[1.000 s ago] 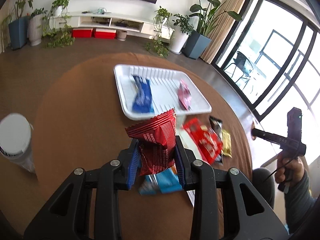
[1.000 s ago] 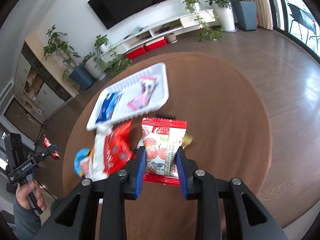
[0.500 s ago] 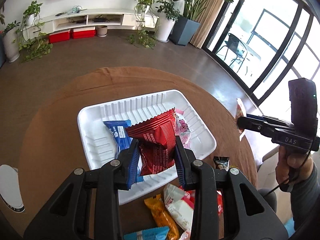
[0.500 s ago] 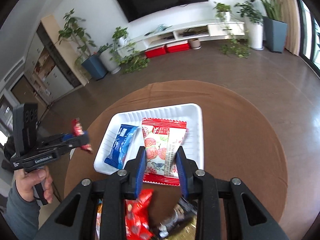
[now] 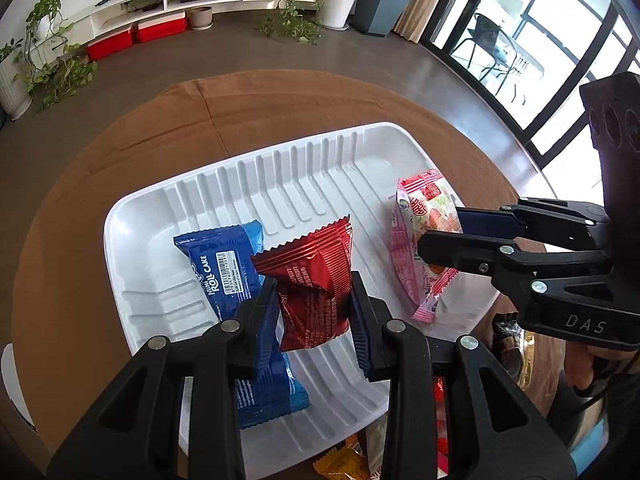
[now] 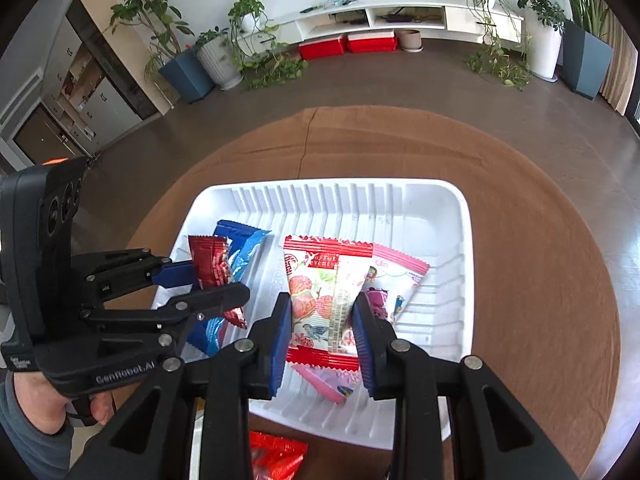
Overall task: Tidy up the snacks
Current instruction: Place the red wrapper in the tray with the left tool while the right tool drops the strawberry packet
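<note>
In the left wrist view my left gripper [image 5: 314,300] is shut on a dark red snack packet [image 5: 312,280], held just above the white ribbed tray [image 5: 160,208]. A blue roll cake packet [image 5: 224,264] lies in the tray beside it. The right wrist view has my right gripper [image 6: 320,320] shut on a white and red strawberry packet [image 6: 324,292], over a pink packet [image 6: 396,276] lying in the tray [image 6: 420,216]. Each gripper shows in the other's view: the right gripper [image 5: 442,230] with the strawberry packet [image 5: 428,204], the left gripper [image 6: 216,284] with the red packet [image 6: 212,264].
The tray rests on a round table with a brown cloth [image 6: 540,280]. Loose snacks lie by the tray's near edge: an orange packet [image 5: 344,460], a red packet [image 6: 276,456], a dark packet [image 5: 508,336]. A white lidded container [image 5: 8,380] stands at the left edge.
Both grippers have carried their packets from over the loose pile to over the tray and drawn close together. The tray now fills the middle of both views.
</note>
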A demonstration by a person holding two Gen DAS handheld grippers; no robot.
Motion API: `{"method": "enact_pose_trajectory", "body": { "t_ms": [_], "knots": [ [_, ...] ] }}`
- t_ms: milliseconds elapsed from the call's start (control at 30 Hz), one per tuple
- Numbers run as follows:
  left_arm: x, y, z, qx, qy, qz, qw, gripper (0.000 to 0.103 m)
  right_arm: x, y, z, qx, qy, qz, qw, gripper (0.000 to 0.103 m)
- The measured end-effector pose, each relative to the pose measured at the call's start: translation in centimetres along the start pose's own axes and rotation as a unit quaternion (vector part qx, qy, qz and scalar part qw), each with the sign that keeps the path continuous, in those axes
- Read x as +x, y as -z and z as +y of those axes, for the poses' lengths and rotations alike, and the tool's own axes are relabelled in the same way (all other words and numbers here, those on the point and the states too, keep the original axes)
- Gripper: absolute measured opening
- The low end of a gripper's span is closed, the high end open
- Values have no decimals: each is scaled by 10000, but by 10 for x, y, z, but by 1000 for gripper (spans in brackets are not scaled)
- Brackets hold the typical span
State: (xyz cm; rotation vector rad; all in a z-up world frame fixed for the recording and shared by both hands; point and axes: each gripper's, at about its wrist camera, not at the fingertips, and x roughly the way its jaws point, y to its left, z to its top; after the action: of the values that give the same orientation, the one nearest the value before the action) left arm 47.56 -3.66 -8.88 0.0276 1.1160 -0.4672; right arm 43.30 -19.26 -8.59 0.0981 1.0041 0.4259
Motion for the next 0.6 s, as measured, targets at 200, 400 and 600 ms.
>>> {"method": "enact_pose_trajectory", "body": {
  "t_ms": [200,400,600],
  "knots": [
    [20,4,5,2,-10,113,9999,31,26,-4,2,3,96,190,9998,33],
    [27,7,5,-50,-41,96,9999,37,42,-1,-2,68,187,352,9992,35],
    [14,5,1,40,-111,-115,9999,53,35,1,-8,182,190,234,9994,35]
  ]
}}
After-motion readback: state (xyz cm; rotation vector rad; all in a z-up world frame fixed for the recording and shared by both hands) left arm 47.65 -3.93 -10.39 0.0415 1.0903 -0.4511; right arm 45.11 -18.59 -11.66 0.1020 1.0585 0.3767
